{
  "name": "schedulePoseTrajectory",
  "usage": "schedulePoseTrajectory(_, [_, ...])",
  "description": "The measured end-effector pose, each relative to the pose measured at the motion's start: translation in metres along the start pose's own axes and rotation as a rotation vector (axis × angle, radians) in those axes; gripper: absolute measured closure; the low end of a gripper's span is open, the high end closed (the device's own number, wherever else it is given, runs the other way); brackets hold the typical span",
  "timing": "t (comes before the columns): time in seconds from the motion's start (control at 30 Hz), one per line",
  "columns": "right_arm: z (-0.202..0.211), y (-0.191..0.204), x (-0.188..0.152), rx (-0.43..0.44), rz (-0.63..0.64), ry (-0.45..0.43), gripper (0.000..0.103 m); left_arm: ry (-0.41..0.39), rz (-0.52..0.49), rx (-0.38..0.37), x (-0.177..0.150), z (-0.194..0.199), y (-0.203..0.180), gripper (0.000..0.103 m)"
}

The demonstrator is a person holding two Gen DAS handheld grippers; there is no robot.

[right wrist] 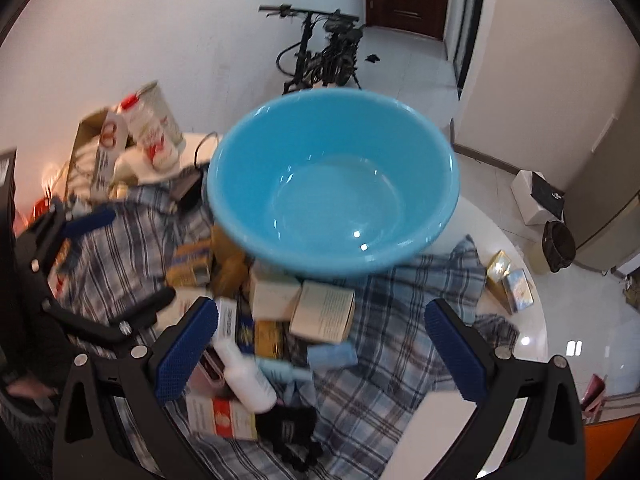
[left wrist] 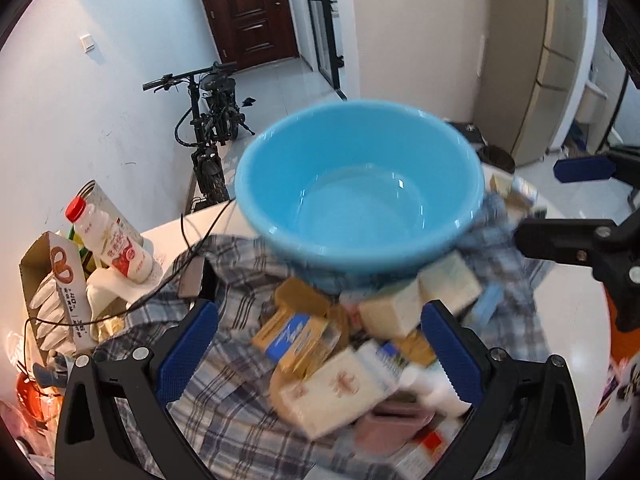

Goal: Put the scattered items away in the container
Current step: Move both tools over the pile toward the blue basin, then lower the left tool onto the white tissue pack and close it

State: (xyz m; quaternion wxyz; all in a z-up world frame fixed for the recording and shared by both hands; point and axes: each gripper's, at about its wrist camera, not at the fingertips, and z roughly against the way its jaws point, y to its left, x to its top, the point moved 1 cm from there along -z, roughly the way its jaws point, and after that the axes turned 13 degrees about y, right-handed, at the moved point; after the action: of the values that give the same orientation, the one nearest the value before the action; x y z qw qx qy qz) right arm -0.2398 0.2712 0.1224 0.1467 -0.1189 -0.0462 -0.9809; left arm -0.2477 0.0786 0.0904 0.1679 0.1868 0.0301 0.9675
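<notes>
An empty light-blue basin [left wrist: 360, 184] [right wrist: 332, 184] stands at the back of a plaid cloth [left wrist: 224, 412] [right wrist: 376, 392]. In front of it lies a heap of small boxes [left wrist: 336, 392] [right wrist: 322, 312], with a white bottle [right wrist: 248, 380], a black glove [right wrist: 288, 424] and a pale blue tube [right wrist: 332, 354]. My left gripper [left wrist: 320, 352] [right wrist: 116, 268] hovers open over the heap, holding nothing. My right gripper [right wrist: 320, 348] [left wrist: 560, 204] is open too, empty, above the boxes and bottle. Two gold boxes [right wrist: 508, 280] lie apart at the right.
A red-capped milk bottle [left wrist: 112, 240], a pretzel box [left wrist: 60, 280] and a tin crowd the table's left end, with a black cable [left wrist: 192, 256] trailing there. The round white table edge [right wrist: 536, 320] curves at the right. A bicycle [left wrist: 208, 128] and a bin [right wrist: 558, 246] stand on the floor beyond.
</notes>
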Motion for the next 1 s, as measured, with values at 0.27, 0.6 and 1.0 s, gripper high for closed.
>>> schedulePoseTrajectory(0.27, [-0.004, 0.027, -0.05, -0.039, 0.092, 0.025, 0.0, 0.05, -0.078, 0.008, -0.041, -0.016, -0.002, 0.0])
schedulePoseTrajectory(0.6, [-0.021, 0.057, -0.096, -0.02, 0.148, 0.061, 0.0, 0.132, -0.15, -0.029, -0.077, -0.04, -0.011, 0.0])
schedulePoseTrajectory(1.0, [-0.045, 0.051, -0.11, -0.021, 0.132, 0.104, 0.0, 0.143, -0.047, -0.031, -0.044, -0.067, -0.009, 0.0])
